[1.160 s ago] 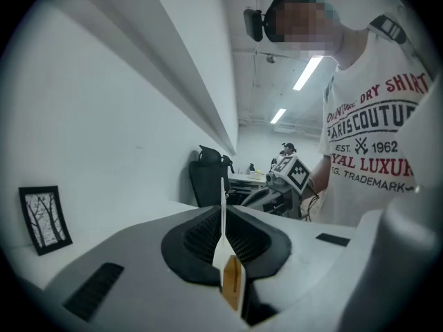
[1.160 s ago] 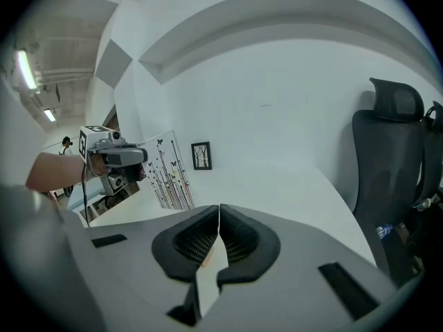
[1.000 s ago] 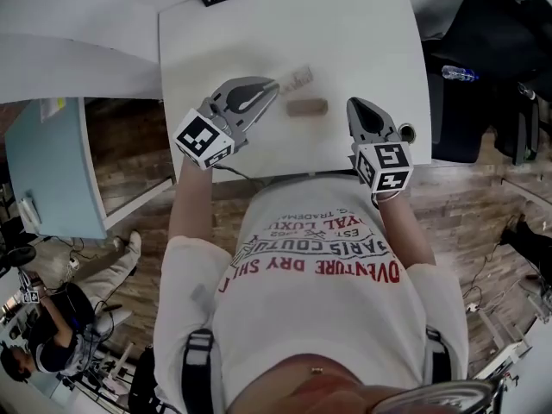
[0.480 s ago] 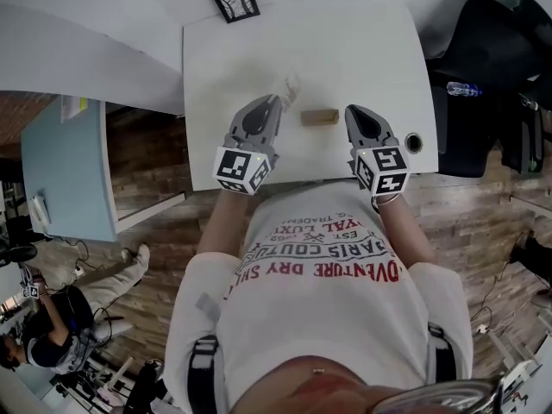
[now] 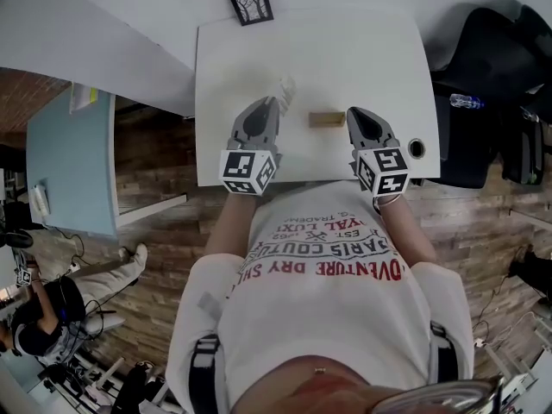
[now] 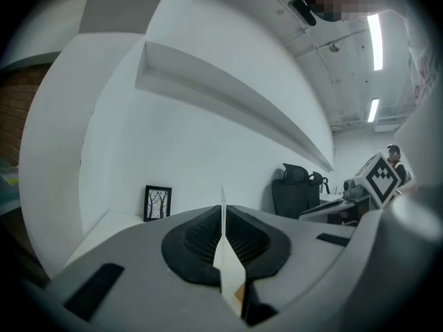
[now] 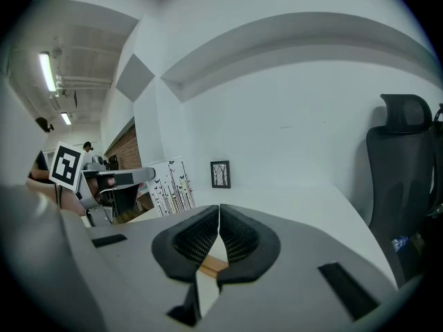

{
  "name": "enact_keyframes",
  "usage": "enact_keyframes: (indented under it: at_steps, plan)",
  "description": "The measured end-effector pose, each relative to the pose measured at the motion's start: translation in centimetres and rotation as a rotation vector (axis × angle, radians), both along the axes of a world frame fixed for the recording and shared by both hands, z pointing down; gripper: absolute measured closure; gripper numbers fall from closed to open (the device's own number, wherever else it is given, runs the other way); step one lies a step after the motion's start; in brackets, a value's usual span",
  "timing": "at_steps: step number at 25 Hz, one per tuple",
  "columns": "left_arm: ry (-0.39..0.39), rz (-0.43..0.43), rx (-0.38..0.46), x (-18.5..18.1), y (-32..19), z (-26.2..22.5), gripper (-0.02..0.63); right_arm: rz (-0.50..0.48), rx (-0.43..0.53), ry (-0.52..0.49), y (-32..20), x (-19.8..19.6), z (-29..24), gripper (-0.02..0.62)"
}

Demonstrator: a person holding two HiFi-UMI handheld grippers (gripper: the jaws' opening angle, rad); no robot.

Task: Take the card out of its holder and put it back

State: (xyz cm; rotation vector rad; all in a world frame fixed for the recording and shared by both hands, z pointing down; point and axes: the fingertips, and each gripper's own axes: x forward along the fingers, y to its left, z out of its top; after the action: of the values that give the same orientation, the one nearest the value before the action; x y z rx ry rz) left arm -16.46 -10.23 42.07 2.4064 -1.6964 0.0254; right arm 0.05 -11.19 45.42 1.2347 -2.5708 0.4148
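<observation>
My left gripper (image 5: 269, 103) is shut on the white printed card (image 5: 284, 88), which sticks out past its tips above the white table (image 5: 362, 50). In the left gripper view the card (image 6: 223, 235) stands edge-on between the pressed pads. The small wooden holder (image 5: 327, 120) lies on the table between both grippers, with no card in it. My right gripper (image 5: 359, 116) is just right of the holder, shut with nothing in it. In the right gripper view the holder (image 7: 212, 261) shows under the closed jaws, and the card (image 7: 169, 185) stands at the left.
A framed tree picture (image 5: 251, 4) stands at the table's far edge. A round cable hole (image 5: 417, 148) is near the right front corner. A black office chair (image 5: 492, 67) and a bottle (image 5: 470, 102) are right of the table. A pale blue desk (image 5: 69, 171) is at the left.
The left gripper has swung with the card from pointing at the holder to pointing straight away from me. The right gripper has lifted slightly and stays beside the holder.
</observation>
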Motion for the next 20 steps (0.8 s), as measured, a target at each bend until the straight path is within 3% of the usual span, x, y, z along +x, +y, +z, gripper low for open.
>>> enact_keyframes:
  at_steps: [11,20]
  plan:
    - [-0.048,0.014,0.043,0.7,0.4,-1.3,0.569,-0.013,0.002,0.004,0.3,0.0,-0.4,0.569]
    - [-0.028,0.003,0.064,0.6,0.3,-1.6,0.569,-0.006,0.002,0.011,0.0,0.1,-0.3,0.569]
